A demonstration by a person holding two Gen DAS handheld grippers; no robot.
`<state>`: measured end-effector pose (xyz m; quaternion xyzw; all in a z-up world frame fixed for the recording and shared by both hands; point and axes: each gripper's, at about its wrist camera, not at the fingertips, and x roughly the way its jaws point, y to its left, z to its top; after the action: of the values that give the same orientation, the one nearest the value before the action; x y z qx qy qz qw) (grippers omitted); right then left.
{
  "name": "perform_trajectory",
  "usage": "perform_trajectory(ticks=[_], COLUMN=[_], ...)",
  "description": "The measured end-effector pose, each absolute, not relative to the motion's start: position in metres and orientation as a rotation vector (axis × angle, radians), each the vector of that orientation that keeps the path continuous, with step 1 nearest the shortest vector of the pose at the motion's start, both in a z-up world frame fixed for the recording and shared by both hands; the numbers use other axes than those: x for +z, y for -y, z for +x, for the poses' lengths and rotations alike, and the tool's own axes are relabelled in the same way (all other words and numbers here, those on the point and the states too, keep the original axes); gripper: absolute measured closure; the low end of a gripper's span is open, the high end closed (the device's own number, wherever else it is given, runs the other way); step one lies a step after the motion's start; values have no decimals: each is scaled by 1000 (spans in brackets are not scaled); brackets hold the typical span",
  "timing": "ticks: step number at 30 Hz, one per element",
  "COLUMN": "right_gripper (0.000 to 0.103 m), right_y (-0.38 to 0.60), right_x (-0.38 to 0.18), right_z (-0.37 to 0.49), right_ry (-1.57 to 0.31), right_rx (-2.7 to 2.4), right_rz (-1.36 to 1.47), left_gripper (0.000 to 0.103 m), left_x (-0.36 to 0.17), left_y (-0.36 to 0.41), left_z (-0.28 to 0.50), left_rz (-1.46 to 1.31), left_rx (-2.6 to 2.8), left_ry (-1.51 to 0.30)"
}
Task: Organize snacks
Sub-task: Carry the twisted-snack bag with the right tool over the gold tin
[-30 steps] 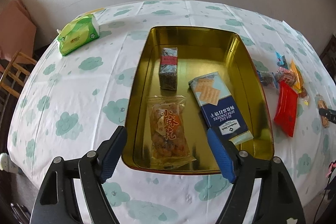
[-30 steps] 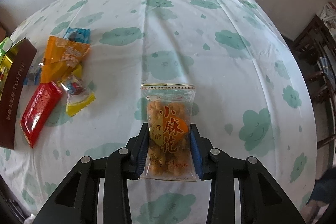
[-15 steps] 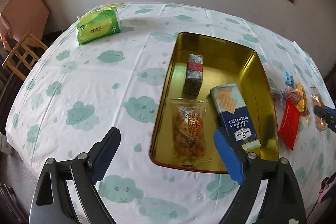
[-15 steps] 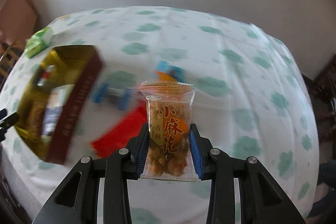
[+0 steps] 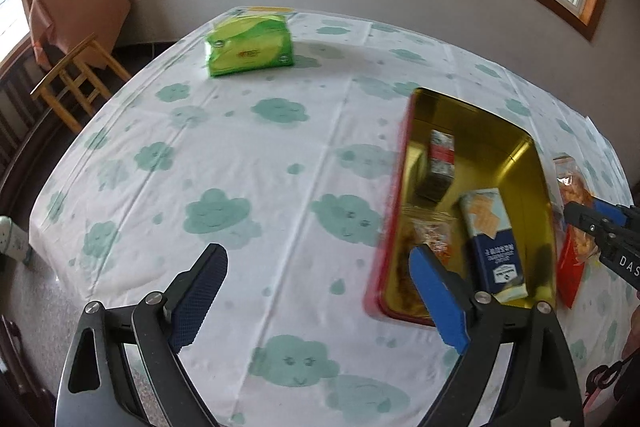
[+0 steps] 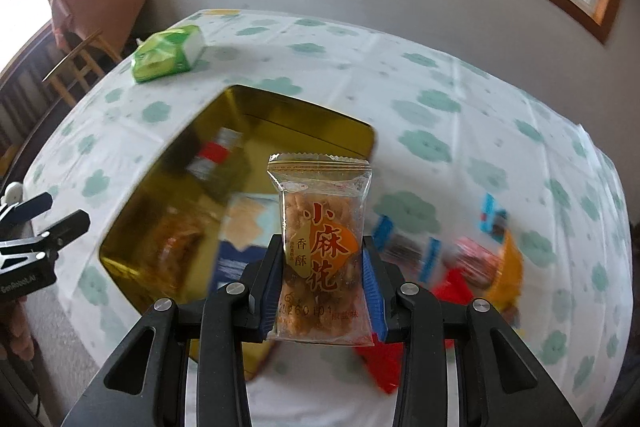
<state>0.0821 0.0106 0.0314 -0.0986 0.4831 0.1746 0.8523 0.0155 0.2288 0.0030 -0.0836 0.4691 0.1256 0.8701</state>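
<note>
My right gripper (image 6: 323, 255) is shut on a clear bag of fried twists (image 6: 320, 219) with an orange label, held upright above the near right corner of the gold tin (image 6: 280, 115). Inside the tin lie a dark tea pack (image 5: 440, 167), a blue cracker box (image 5: 492, 239) and another twist bag (image 5: 430, 231). My left gripper (image 5: 316, 255) hangs open over bare tablecloth just left of the tin's red outer wall (image 5: 390, 227), with nothing between its fingers. The left wrist view catches the right gripper (image 5: 592, 219) and its bag (image 5: 574, 183) at the far right.
A green tissue pack (image 5: 248, 47) lies at the table's far left. Several loose snack packets (image 6: 480, 259), blurred, lie right of the tin, a red one (image 5: 568, 271) among them. A wooden chair (image 5: 76, 75) stands beyond the left table edge.
My right gripper carried the twist bag left from over the loose snacks to the tin. My left gripper drew back left from the tin, its jaws a little wider.
</note>
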Motion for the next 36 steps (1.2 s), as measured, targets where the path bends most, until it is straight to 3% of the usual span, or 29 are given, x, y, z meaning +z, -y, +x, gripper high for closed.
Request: perform_trajectory(ticks=[36], right_gripper=[65], right_y=[-82], right_x=[-16], right_z=[107], right_ry=[-1096], right_rx=[361], right_rz=[-245], left_gripper=[12], left_x=[-8], left_y=[-272], left_z=[-2], left_rz=[-245], left_rx=[335], left_ry=[-1002])
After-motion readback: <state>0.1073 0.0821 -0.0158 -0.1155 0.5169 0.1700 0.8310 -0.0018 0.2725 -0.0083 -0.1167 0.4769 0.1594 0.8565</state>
